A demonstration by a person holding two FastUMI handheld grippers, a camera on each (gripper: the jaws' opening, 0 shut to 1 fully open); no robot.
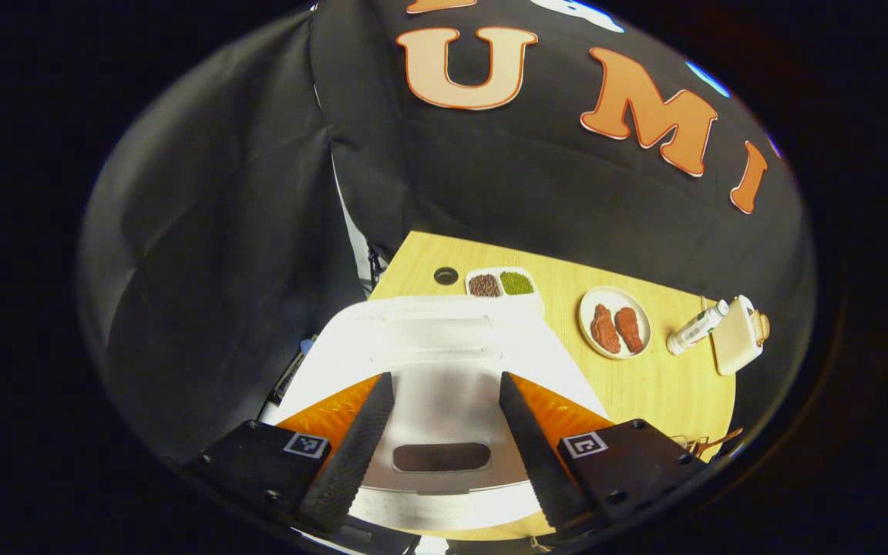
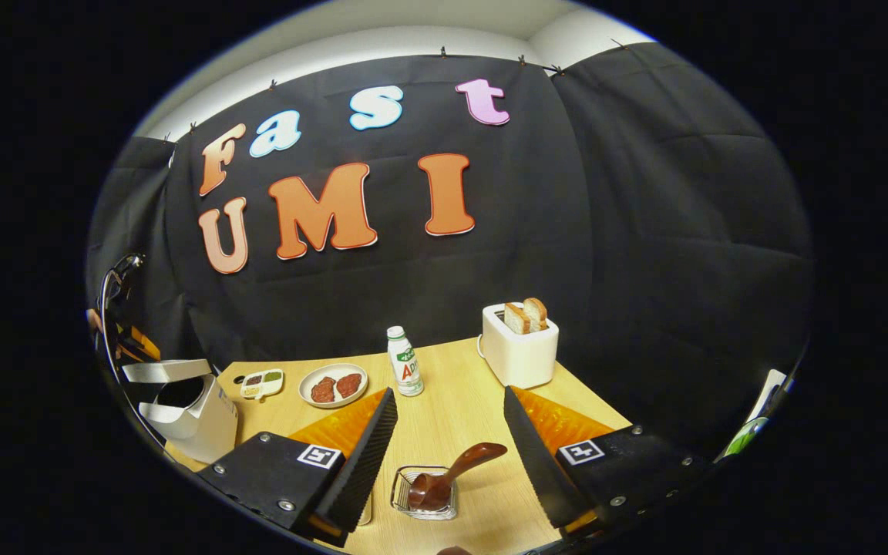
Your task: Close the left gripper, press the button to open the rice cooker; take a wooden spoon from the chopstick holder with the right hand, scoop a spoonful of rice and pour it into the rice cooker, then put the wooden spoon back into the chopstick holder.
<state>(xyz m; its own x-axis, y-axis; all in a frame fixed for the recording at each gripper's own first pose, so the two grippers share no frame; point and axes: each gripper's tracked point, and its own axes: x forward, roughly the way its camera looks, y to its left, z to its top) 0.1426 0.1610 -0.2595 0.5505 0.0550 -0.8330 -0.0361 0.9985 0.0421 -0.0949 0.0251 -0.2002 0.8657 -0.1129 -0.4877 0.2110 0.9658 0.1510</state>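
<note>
Now left tool [image 1: 441, 443] spread above rice cooker [image 1: 444, 370]; right tool [image 2: 444, 455] spread above wooden spoon [image 2: 452, 474].

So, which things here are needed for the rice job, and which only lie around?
Needed: rice cooker, wooden spoon, spoon holder, right claw.
Lying about: toaster, bottle, meat plate, two-part dish.
</note>
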